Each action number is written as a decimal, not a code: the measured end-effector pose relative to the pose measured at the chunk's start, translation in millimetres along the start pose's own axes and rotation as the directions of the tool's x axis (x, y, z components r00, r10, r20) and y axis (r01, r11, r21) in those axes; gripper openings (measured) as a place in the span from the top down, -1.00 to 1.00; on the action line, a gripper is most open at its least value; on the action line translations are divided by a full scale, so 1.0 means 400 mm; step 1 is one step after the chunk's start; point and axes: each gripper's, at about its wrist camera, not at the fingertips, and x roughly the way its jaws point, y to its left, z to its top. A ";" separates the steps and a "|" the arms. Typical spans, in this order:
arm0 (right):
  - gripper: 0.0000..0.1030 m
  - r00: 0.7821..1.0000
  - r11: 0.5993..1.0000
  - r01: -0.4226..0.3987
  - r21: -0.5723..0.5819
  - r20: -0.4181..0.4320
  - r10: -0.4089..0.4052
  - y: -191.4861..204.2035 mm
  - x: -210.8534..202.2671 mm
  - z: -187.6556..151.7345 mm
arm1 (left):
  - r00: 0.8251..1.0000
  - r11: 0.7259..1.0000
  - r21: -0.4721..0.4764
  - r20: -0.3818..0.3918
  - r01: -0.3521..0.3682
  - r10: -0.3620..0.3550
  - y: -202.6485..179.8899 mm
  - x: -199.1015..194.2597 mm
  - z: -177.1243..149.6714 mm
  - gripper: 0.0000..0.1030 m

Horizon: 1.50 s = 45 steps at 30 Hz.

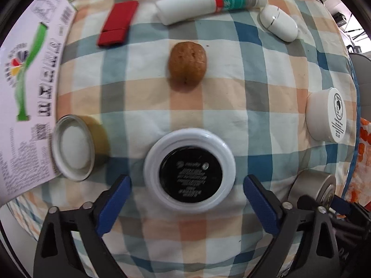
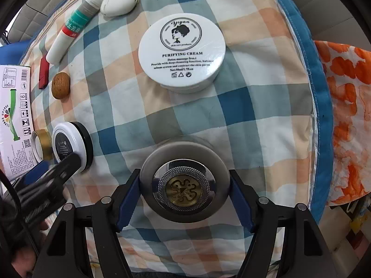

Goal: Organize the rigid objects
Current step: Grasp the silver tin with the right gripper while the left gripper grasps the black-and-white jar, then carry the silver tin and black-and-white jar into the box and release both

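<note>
On the checked cloth (image 1: 231, 92) my left gripper (image 1: 187, 199) is open around a white jar with a black lid (image 1: 190, 170), its pads apart from the jar's sides. That jar also shows in the right wrist view (image 2: 69, 146). My right gripper (image 2: 184, 199) is shut on a round grey metal tin (image 2: 184, 180), blue pads (image 2: 128, 199) against both its sides. The tin shows at the lower right of the left wrist view (image 1: 313, 187).
A walnut (image 1: 187, 66), a red flat case (image 1: 118, 23), a white and teal tube (image 1: 211, 1), a white earbud case (image 1: 278, 23), a white cream jar (image 2: 182, 51) and a gold-sided lid (image 1: 74, 148) lie around. A printed white box (image 1: 25, 92) is at the left.
</note>
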 end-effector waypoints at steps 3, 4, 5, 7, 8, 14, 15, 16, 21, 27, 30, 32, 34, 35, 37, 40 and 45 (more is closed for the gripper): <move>-0.47 1.000 1.000 -0.008 0.002 -0.024 0.008 0.036 0.017 0.016 | 1.000 0.999 0.033 -0.015 -0.016 0.016 -0.012 0.028 0.005 -0.43; -0.47 0.999 1.000 -0.017 0.006 -0.029 0.017 0.026 0.013 0.018 | 1.000 0.999 0.042 -0.008 -0.015 0.015 -0.013 0.029 0.002 -0.43; -0.47 0.999 1.000 -0.025 0.007 -0.035 0.025 0.033 0.018 0.020 | 1.000 0.999 0.046 -0.002 -0.011 0.011 -0.012 0.026 -0.004 -0.42; -0.47 0.998 0.999 -0.032 0.003 -0.045 0.032 0.025 0.017 0.020 | 1.000 0.999 0.051 -0.003 -0.016 0.016 -0.003 0.014 -0.025 -0.42; -0.47 0.998 1.000 -0.030 0.000 -0.050 0.030 0.019 0.013 0.017 | 1.000 0.998 0.053 -0.004 -0.023 0.023 0.008 0.008 -0.034 -0.42; -0.47 0.999 0.999 0.023 -0.045 -0.035 -0.024 -0.025 -0.003 0.003 | 0.998 0.998 0.020 -0.014 -0.057 0.057 0.069 0.008 -0.121 -0.42; -0.47 0.999 0.998 0.037 -0.049 -0.032 -0.038 -0.020 0.004 0.004 | 0.999 0.999 -0.003 -0.026 -0.045 0.044 0.082 0.019 -0.124 -0.43; -0.47 0.998 0.997 0.054 -0.055 -0.028 -0.055 -0.017 0.016 0.008 | 0.999 0.999 -0.019 -0.039 -0.039 0.038 0.089 0.034 -0.122 -0.43; -0.47 0.996 0.997 0.072 -0.034 -0.053 -0.073 -0.029 0.081 0.032 | 0.998 0.999 -0.030 -0.036 -0.046 0.044 0.093 0.058 -0.132 -0.49; -0.44 0.996 0.996 0.082 -0.016 -0.036 -0.083 -0.047 0.116 0.069 | 0.999 0.999 -0.020 -0.027 -0.042 0.041 0.101 0.045 -0.106 -0.42; -0.42 0.995 0.994 0.100 -0.036 -0.024 -0.101 -0.028 0.123 0.059 | 0.999 0.999 -0.007 -0.006 -0.052 0.052 0.080 0.016 -0.117 -0.42; -0.42 0.994 0.992 0.107 -0.061 -0.015 -0.108 -0.027 0.121 0.061 | 0.998 0.998 0.006 0.020 -0.058 0.058 0.077 -0.012 -0.125 -0.42; -0.41 0.994 0.992 0.104 -0.076 -0.002 -0.105 -0.027 0.109 0.049 | 0.998 0.998 0.007 0.037 -0.058 0.057 0.077 -0.034 -0.140 -0.42; -0.41 0.995 0.991 0.104 -0.086 0.005 -0.104 -0.027 0.101 0.041 | 0.998 0.998 0.005 0.044 -0.055 0.054 0.078 -0.046 -0.147 -0.42; -0.41 0.995 0.989 0.103 -0.102 0.019 -0.101 -0.022 0.089 0.030 | 0.997 0.999 0.001 0.056 -0.045 0.045 0.080 -0.071 -0.165 -0.42; -0.41 0.996 0.989 0.088 -0.120 0.031 -0.084 -0.020 0.070 0.021 | 0.996 0.999 0.003 0.084 -0.040 0.039 0.083 -0.114 -0.189 -0.42; -0.41 0.997 0.986 0.055 -0.155 0.065 -0.045 -0.025 0.022 -0.047 | 0.989 1.000 0.003 0.144 -0.018 0.018 0.087 -0.206 -0.220 -0.42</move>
